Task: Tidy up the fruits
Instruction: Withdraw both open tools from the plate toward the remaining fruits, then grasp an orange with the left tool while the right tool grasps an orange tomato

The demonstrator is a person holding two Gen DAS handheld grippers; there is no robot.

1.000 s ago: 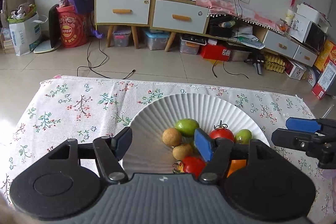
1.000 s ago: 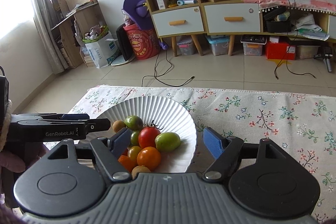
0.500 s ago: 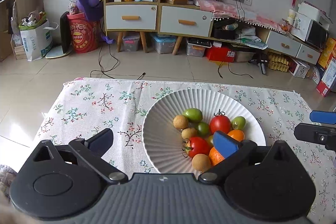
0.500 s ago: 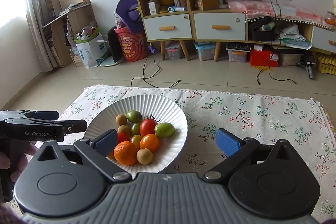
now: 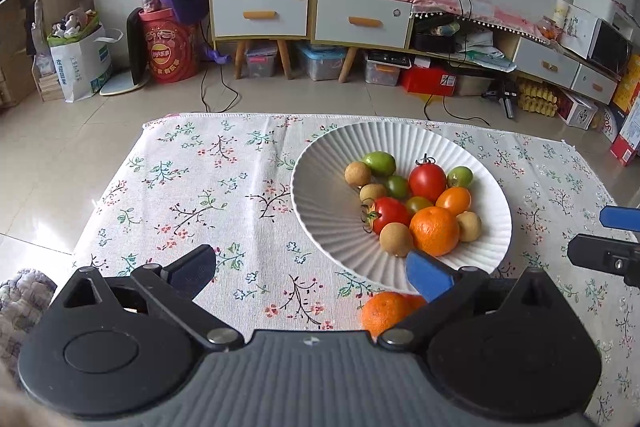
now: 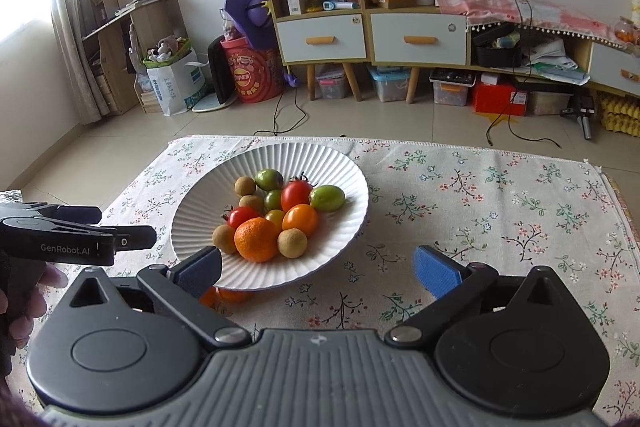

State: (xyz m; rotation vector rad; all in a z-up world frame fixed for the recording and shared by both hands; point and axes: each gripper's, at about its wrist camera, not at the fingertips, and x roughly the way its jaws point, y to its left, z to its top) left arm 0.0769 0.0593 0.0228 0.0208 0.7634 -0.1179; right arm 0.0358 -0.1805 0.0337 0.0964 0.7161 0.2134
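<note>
A white ribbed plate (image 5: 332, 211) (image 6: 340, 167) on the floral cloth holds several fruits: red tomatoes (image 5: 427, 179), green ones (image 5: 379, 163), brown longans (image 5: 357, 173) and oranges (image 5: 434, 230) (image 6: 256, 239). Another orange (image 5: 384, 313) lies on the cloth by the plate's near rim, also partly seen in the right wrist view (image 6: 224, 295). My left gripper (image 5: 310, 273) is open and empty, near the plate's near-left side. My right gripper (image 6: 318, 269) is open and empty, at the plate's near rim. Each gripper shows at the edge of the other's view (image 6: 80, 239) (image 5: 608, 251).
The floral tablecloth (image 5: 200, 195) covers a low table; its far edge (image 6: 400, 143) meets tiled floor. Cabinets, boxes, a fan and cables stand by the back wall. Bare cloth lies left of the plate in the left wrist view and right of it in the right wrist view (image 6: 500, 207).
Both grippers have drawn back and up from the plate. The left gripper's jaws have opened wider. An orange on the cloth by the plate's near rim has come into view.
</note>
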